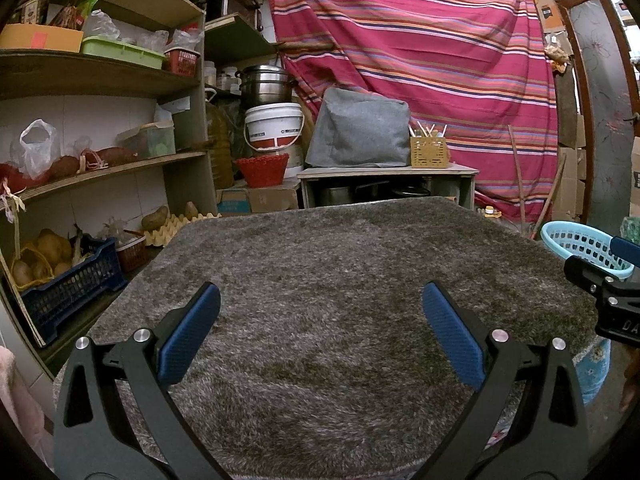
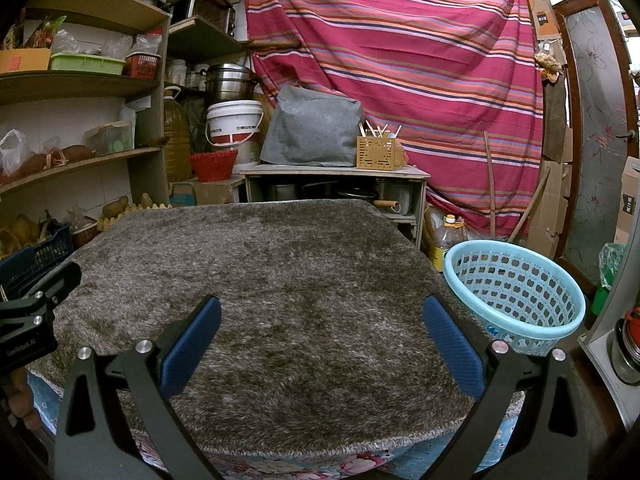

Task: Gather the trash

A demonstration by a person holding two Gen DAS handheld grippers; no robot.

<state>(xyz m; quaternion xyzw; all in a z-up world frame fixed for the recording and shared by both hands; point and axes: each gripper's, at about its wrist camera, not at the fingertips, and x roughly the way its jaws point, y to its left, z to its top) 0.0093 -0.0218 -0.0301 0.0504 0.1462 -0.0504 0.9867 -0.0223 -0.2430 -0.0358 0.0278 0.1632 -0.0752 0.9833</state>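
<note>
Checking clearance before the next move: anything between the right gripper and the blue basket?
Nothing visible. The right gripper, jaws open and empty, hovers over the shaggy grey mat. The light blue basket sits off the mat's right edge, its mouth open. No trash shows on the mat in either view.

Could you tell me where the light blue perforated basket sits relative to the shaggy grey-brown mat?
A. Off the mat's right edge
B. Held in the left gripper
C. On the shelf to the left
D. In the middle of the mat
A: in the right wrist view the light blue basket stands beside the right edge of the mat, not on it, and both grippers are open and hold nothing.
</note>
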